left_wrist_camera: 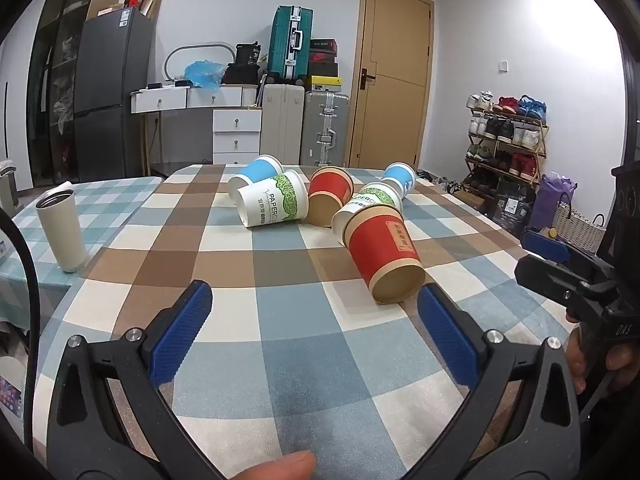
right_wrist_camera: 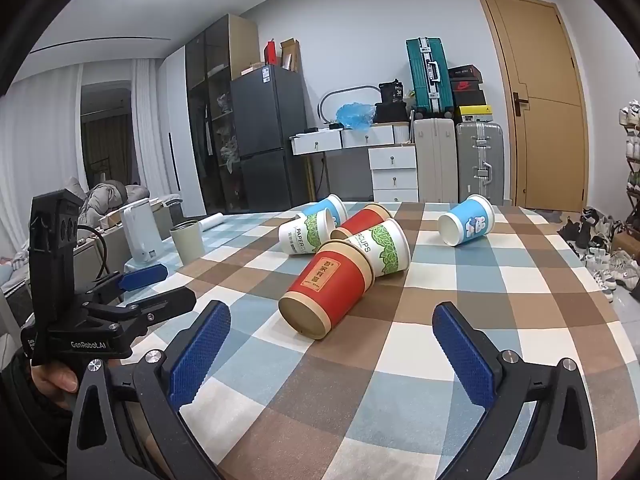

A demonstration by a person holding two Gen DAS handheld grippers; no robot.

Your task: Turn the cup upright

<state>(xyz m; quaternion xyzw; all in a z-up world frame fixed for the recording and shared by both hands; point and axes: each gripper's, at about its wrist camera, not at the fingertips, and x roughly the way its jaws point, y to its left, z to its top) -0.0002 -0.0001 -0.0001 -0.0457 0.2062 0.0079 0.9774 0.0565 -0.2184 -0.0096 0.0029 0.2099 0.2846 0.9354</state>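
Six paper cups lie tipped on checked counter (left_wrist_camera: 280, 280). Nearest red cup (left_wrist_camera: 384, 256) on its side, base toward both tools. Left hand-held gripper (left_wrist_camera: 316, 312) & right hand-held gripper (right_wrist_camera: 332, 332): jaws wide apart, holding nothing.

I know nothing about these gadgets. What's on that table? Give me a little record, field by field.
surface: checked blue, brown and cream tablecloth
paper cups: six, all lying on their sides
nearest cup: red paper cup with tan bands, base towards the cameras
its neighbour: white paper cup with green leaf print, touching it
apart from the cluster: blue paper cup with cartoon
standing upright: pale metal-lined tumbler
left gripper: open, holding nothing
right gripper: open, holding nothing
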